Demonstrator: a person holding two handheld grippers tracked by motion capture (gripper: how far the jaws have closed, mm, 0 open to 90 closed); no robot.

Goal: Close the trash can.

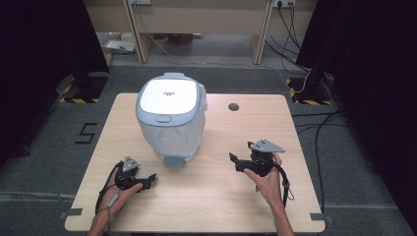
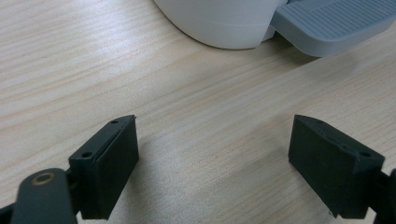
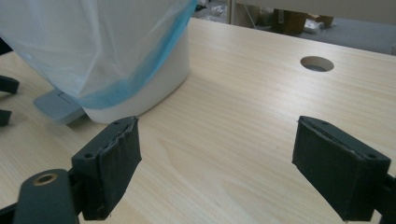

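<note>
Sitting mid-table, the bin is kept well ahead of both grippers. Left gripper and right gripper jaws are spread wide, nothing pinched.

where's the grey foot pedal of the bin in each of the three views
High view: the foot pedal sits at the front base of the bin, just left of centre.
Left gripper view: top right corner, beside the bin's white base.
Right gripper view: left edge, under the plastic bag.
Shared landmark: the bin's white base, next to the pedal.
</note>
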